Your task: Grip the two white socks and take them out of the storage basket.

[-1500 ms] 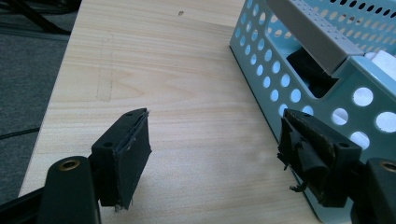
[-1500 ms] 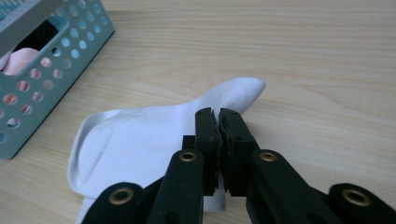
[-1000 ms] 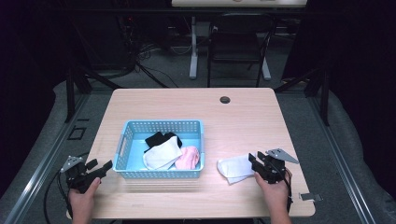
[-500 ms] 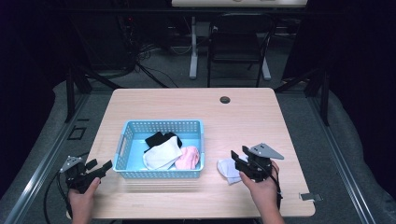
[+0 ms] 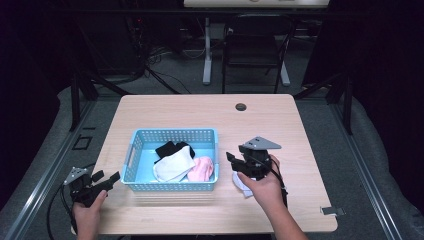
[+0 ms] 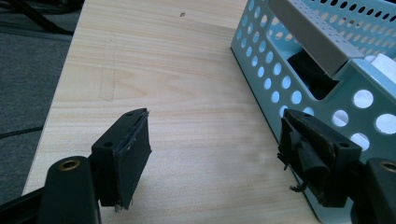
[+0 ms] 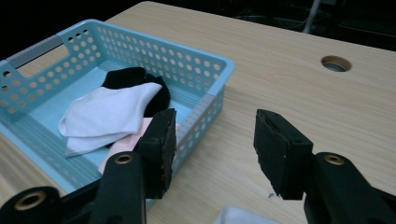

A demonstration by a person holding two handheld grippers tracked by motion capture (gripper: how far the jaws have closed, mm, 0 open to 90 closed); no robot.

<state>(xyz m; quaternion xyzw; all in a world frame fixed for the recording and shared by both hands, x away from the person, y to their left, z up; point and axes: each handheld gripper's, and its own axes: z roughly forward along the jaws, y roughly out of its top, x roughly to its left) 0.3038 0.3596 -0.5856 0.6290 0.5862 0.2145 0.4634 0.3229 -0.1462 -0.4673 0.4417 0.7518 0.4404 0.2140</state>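
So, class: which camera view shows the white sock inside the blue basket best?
The right gripper view: the white sock lies close and unobstructed, draped over a black sock. The high view shows it whole but small. The left gripper view gives a white sliver past the basket wall.

In the high view we see the right hand covering most of a white cloth near the counter's front edge. In the right gripper view, the picture's bottom edge cuts that cloth to a sliver. A white sock partly hides the black one in the basket.
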